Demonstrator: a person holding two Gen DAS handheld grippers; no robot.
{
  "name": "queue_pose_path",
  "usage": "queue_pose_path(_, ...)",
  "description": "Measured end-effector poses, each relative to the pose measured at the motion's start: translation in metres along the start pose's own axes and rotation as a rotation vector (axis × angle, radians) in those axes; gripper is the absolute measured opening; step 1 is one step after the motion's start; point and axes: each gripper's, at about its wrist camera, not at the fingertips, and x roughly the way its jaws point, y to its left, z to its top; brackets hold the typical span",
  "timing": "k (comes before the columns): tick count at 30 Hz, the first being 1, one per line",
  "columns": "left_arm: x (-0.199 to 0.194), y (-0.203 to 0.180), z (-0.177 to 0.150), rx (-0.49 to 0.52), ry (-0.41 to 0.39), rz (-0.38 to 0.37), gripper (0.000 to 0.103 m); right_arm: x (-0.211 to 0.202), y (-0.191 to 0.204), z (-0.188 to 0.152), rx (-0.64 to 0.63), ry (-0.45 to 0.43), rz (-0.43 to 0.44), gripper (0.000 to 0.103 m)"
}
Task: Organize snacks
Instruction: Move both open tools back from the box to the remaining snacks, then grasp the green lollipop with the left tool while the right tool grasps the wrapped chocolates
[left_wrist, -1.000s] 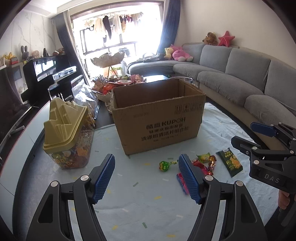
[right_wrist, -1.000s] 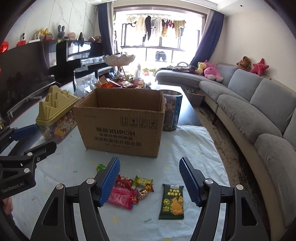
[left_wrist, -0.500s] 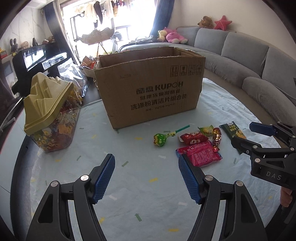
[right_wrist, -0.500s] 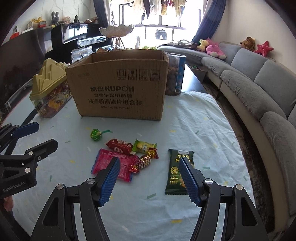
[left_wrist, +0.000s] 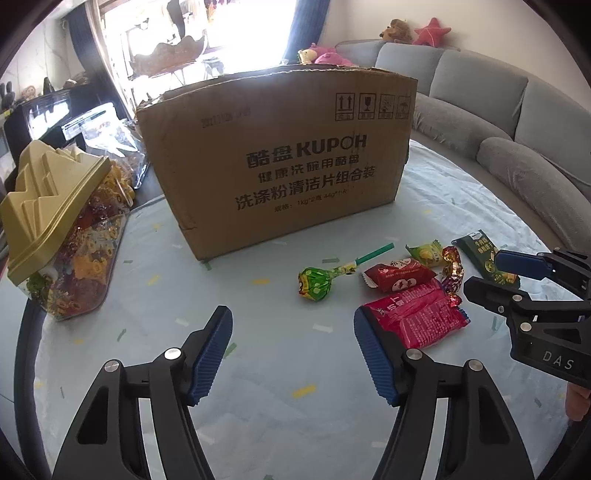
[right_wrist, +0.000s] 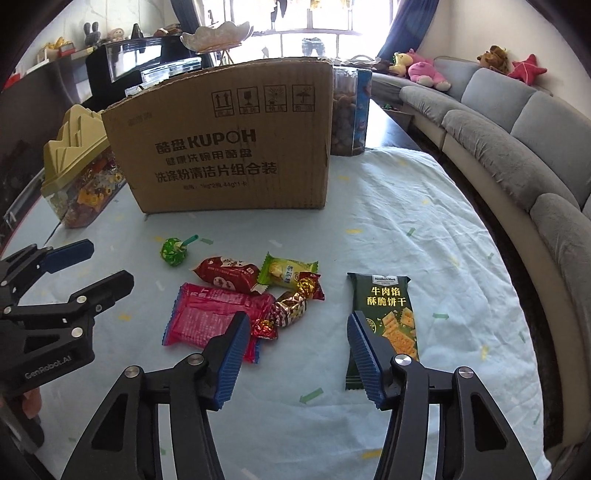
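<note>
We hold left gripper (left_wrist: 291, 350) and right gripper (right_wrist: 293, 356), ribbed blue pads, jaws just narrowing, nothing between | glossy snack wrappers (right_wrist: 218, 314), green biscuit pack (right_wrist: 384, 314) lie flat on pale cloth (right_wrist: 388, 206) | corrugated cardboard box (right_wrist: 229, 147) stands behind

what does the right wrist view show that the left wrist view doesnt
Only the right wrist view: a tall tub with a blue edge behind the cardboard box's right corner, and the whole front of the dark green cracker pack, which the right gripper partly covers in the left wrist view.

Only the left wrist view: a clear plastic bag behind the yellow-lidded candy jar.

Both: the cardboard box, the green lollipop, the red and pink packs, and both grippers, left and right, open and empty, jaws just narrowing.
</note>
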Motion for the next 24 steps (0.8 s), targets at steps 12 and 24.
queue_pose_path(12,0.035,-0.004,0.011,0.023,0.035,-0.021,0.059,0.018,-0.002,0.004,0.022,0.027,0.012,0.045)
queue_pose_path(24,0.058,-0.005,0.024,-0.004,0.059,-0.053,0.040,0.034,-0.007,0.009,0.047,0.053,0.032,0.040)
